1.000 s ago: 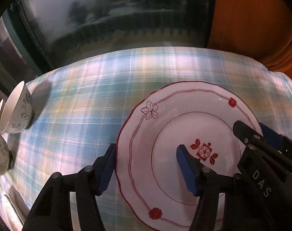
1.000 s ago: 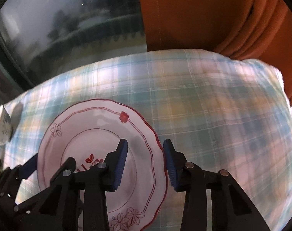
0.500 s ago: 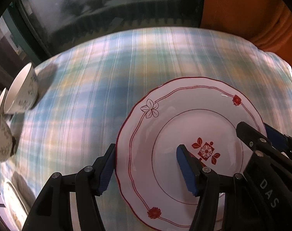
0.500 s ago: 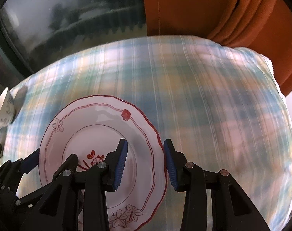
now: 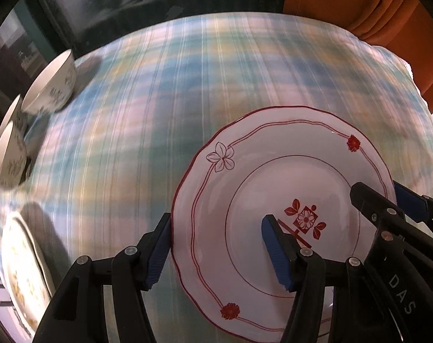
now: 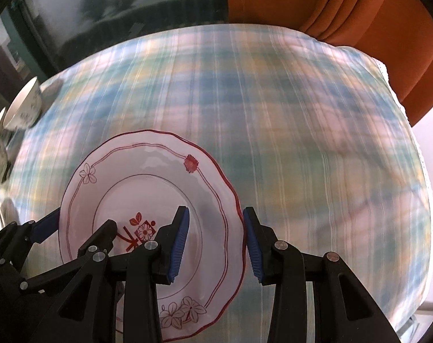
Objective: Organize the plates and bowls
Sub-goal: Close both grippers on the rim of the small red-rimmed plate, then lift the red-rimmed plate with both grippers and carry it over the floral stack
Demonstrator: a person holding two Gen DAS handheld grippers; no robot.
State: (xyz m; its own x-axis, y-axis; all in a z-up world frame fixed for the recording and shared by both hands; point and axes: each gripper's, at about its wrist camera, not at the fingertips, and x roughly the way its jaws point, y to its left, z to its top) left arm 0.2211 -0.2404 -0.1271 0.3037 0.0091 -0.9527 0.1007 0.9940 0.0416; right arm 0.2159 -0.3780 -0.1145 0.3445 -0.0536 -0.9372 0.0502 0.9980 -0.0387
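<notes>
While both grippers carry the red-trimmed plate above the checked worktop, each set of fingers half-open astride an opposite rim, left gripper and right gripper, uneven travel could tip or drop it. Bowls at far left look empty.

Both views look steeply down along their own fingers from close above the desk. The left wrist camera sits behind the left gripper, which straddles the near left rim of the plate. The right wrist camera sits behind the right gripper at the plate's right rim. They share much — the plate, the checked cloth, the bowls far left, and each sees the other gripper's fingers.
</notes>
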